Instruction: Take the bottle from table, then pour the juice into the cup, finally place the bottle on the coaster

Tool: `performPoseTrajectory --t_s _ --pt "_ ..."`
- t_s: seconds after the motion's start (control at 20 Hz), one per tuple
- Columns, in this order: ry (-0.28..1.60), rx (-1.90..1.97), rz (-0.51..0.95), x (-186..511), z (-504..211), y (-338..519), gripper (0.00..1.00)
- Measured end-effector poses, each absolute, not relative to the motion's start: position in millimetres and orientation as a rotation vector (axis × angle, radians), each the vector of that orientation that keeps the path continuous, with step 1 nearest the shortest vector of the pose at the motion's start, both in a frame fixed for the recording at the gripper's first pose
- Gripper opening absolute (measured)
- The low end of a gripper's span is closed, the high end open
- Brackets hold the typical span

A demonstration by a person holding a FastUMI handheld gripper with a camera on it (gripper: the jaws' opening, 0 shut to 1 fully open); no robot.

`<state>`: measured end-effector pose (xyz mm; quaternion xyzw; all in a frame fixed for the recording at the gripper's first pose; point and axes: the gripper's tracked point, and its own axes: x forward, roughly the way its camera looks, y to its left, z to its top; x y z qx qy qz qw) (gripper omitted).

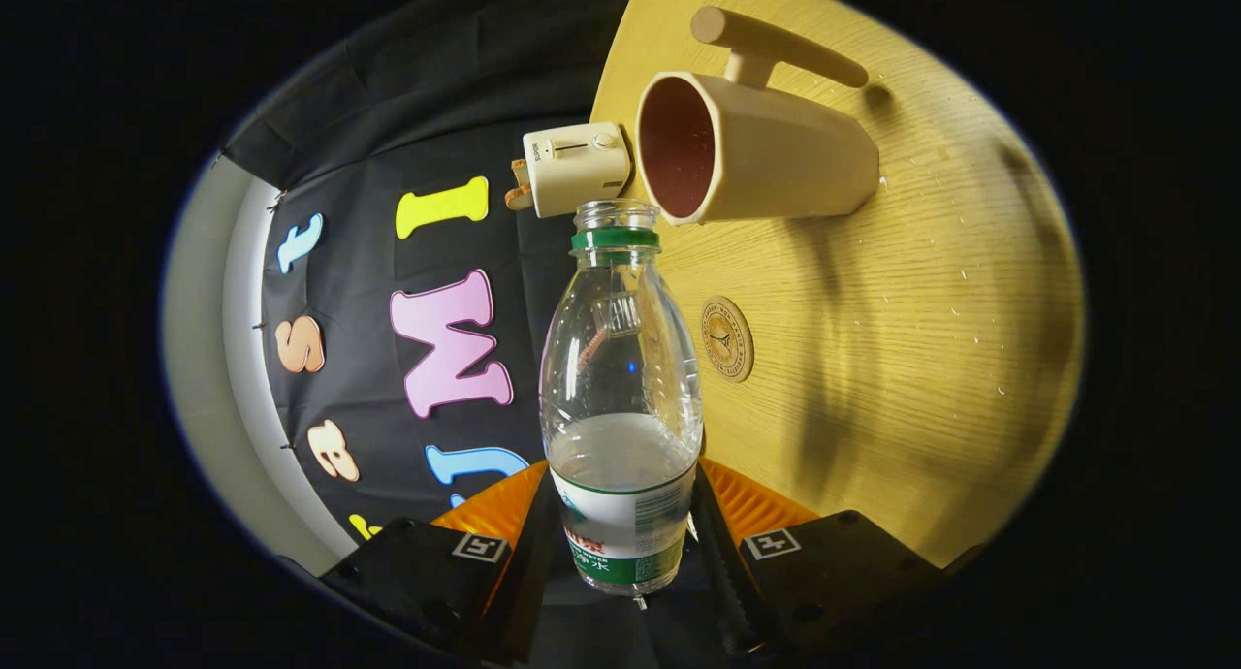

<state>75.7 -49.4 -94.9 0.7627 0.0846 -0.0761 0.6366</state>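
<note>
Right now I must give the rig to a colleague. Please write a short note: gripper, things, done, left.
Gripper: shut on the bottle, both fingers pressing its lower part, at the label.
Bottle: uncapped, lifted off the table, tilted, its mouth close beside the cup's open rim; clear liquid fills roughly its lower third.
Cup: on the table, beyond the bottle. I cannot tell whether any liquid is in it.
Coaster: on the table near the bottle, bare.
Toaster: behind the cup.
Done: bottle taken.
Left: the pour, then setting the bottle on the coaster.
</note>
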Motion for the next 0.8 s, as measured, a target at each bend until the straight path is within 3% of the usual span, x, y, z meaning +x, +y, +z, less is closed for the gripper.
performPoseTrajectory --t_s 0.8 --pt "0.152 1.821 -0.180 77.5 -86.7 -55.6 0.73"
